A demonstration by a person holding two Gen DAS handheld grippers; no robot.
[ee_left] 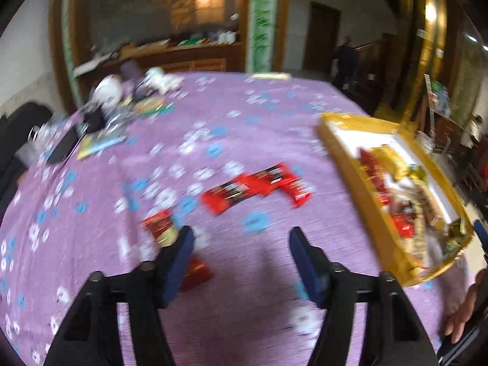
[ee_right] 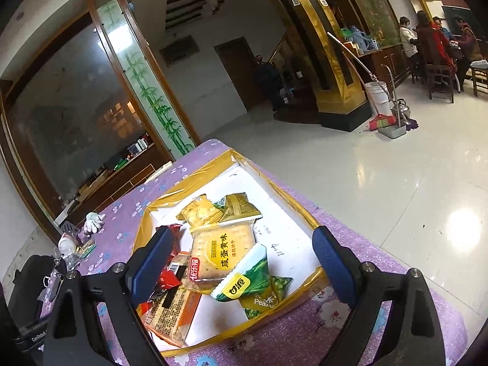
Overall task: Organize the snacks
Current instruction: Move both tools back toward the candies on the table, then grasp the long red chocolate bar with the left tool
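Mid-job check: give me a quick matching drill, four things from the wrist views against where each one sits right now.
Things:
1. salted egg yolk cracker pack
2. red snack bars
3. white glove
4. green pea snack packet

Places:
A. loose on the purple tablecloth, ahead of the left gripper
B. in the yellow-rimmed box, near its middle
C. at the table's far end, among clutter
D. in the box, at its near edge, partly over the cracker pack, between the right gripper fingers

Pairs: 1-B, 2-A, 3-C, 4-D
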